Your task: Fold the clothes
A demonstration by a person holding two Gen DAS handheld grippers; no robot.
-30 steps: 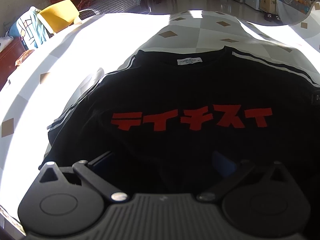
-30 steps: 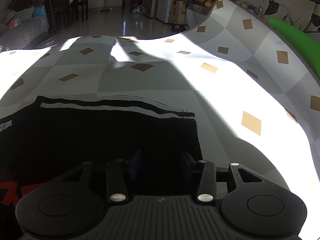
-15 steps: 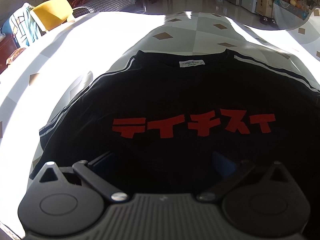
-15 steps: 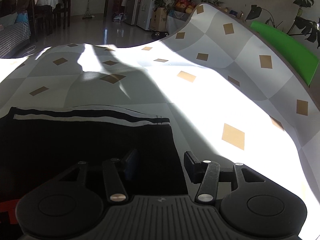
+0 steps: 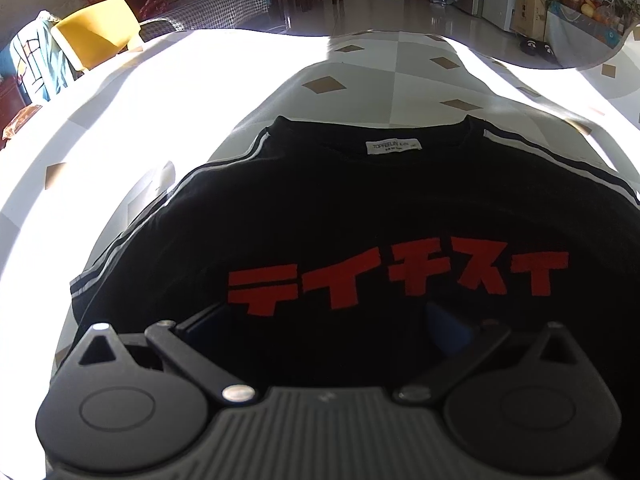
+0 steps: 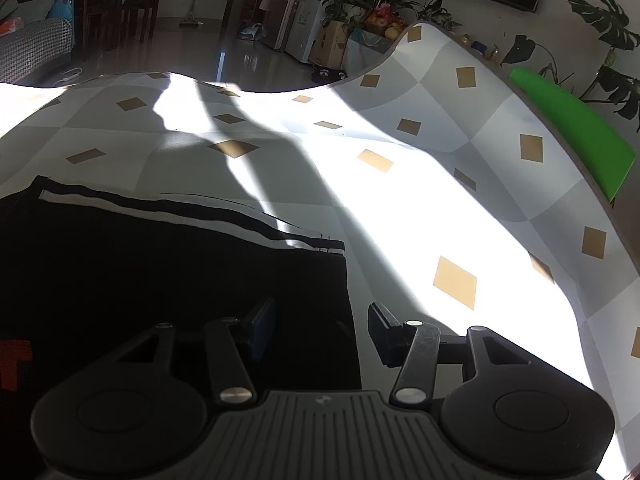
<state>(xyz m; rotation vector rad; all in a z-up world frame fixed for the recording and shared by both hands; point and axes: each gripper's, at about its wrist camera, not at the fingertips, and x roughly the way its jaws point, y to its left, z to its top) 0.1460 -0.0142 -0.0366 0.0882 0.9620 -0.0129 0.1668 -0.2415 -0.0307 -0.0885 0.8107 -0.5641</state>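
- black t-shirt (image 5: 360, 216) with red lettering (image 5: 396, 280) lies spread flat on the bench (image 5: 160, 92), collar and white label (image 5: 394, 147) at the far side, striped sleeves out to either side.
- left gripper (image 5: 332, 324) hangs over the shirt's lower front, jaws wide apart, nothing between them.
- right gripper (image 6: 320, 324) sits at the right sleeve edge (image 6: 344, 280), jaws apart, one finger over the cloth, the other over the checked bench cover; no grip on the cloth shows.
- green board (image 6: 572, 136) lies at the bench's far right edge.

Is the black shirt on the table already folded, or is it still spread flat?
Spread flat. The shirt shows neck label, red print and both striped shoulders; its sleeve lies open.
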